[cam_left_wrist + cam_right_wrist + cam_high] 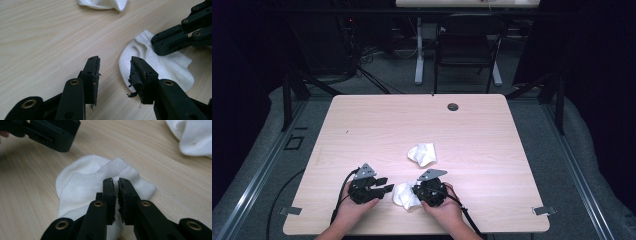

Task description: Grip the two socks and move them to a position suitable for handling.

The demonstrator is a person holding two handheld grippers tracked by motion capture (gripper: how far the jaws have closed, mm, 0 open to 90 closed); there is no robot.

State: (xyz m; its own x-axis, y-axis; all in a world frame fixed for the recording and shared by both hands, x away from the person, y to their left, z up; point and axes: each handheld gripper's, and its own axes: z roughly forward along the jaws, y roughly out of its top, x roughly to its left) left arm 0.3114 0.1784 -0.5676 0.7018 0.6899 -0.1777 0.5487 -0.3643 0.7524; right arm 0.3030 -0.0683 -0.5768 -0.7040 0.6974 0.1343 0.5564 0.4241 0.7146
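Near white sock (404, 195) lying flat on the pale wood surface (472, 130), close to the near edge, between the two tongs. Folded over on itself in the right gripper view (100, 187), ribbed cuff band uppermost, rounded end toward the far left of that view. Long axis there running from the rounded end near the left tongs down toward the right tongs; in the high view, roughly left to right across the surface, slightly askew. Exact toe and heel hard to tell under the fold.

Right tongs (115, 182) low over the sock, tips at the ribbed band, almost pressed together with a thin slit between; no cloth visibly caught in that slit, so pinching or merely resting on the fabric not certain. In the high view, right tongs (416, 190) at the sock's right edge, held in the right hand (443, 212).

Left tongs (115, 62) spread apart, bare wood between the tips, right-hand tip just at the sock's rounded rim (155, 65), nothing gripped. Worn, frayed padding on both inner faces. In the high view, left tongs (384, 186) just beside the sock's left end, left hand (352, 212) behind.

Second white sock (422, 153) bunched up farther out, apart from the first, near the middle of the surface.

No brand, label or legible writing on either sock or on the tongs.
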